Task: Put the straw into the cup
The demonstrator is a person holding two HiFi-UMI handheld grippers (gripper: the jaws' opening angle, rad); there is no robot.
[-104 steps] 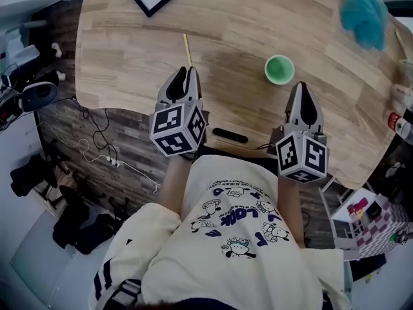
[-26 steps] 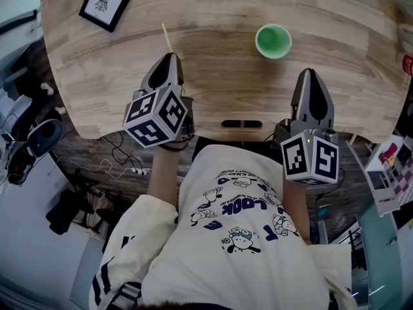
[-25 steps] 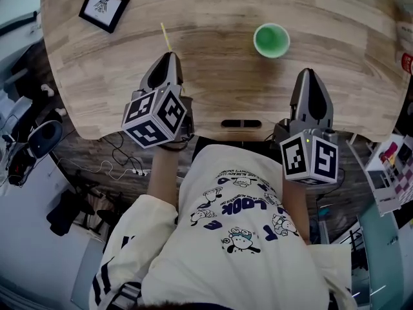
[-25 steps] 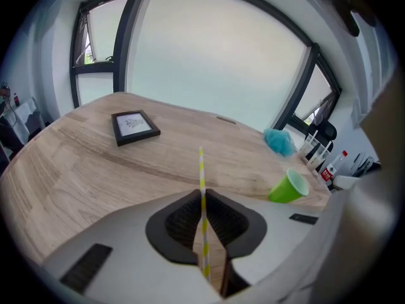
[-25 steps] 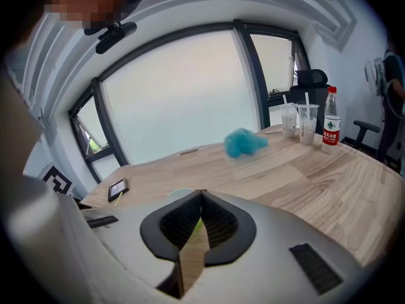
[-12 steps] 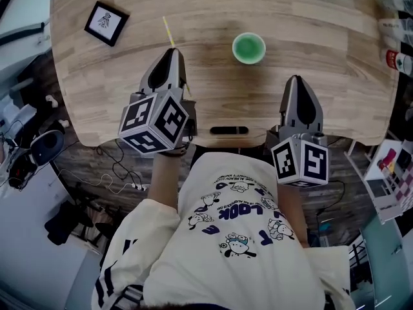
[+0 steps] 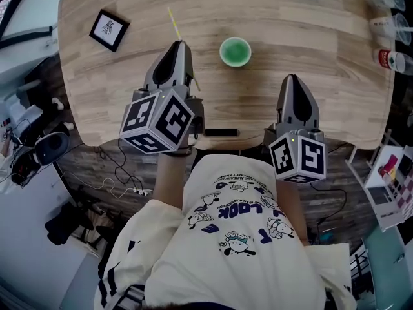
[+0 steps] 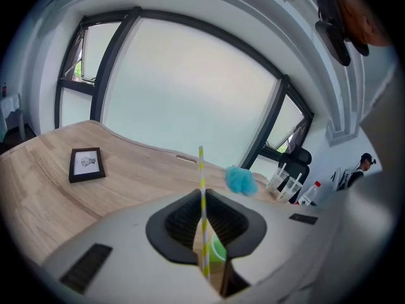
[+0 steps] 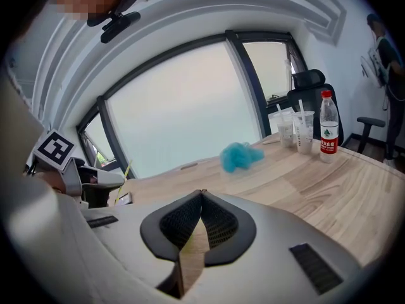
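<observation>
Wooden table (image 7: 310, 57), green cup (image 7: 234, 51) — left gripper (image 7: 179, 45) clamps straw (image 7: 173, 23)

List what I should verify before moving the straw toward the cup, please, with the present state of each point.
1. Striped straw clamped in the left gripper: ok, jaws shut on it.
2. Green cup upright on the table, mouth open: ok.
3. Straw above the cup mouth: not ok, it is to the cup's left.
4. Right gripper apart from the cup: ok, shut and empty.
5. Grip firm enough that the straw will not slip: cannot tell.
</observation>
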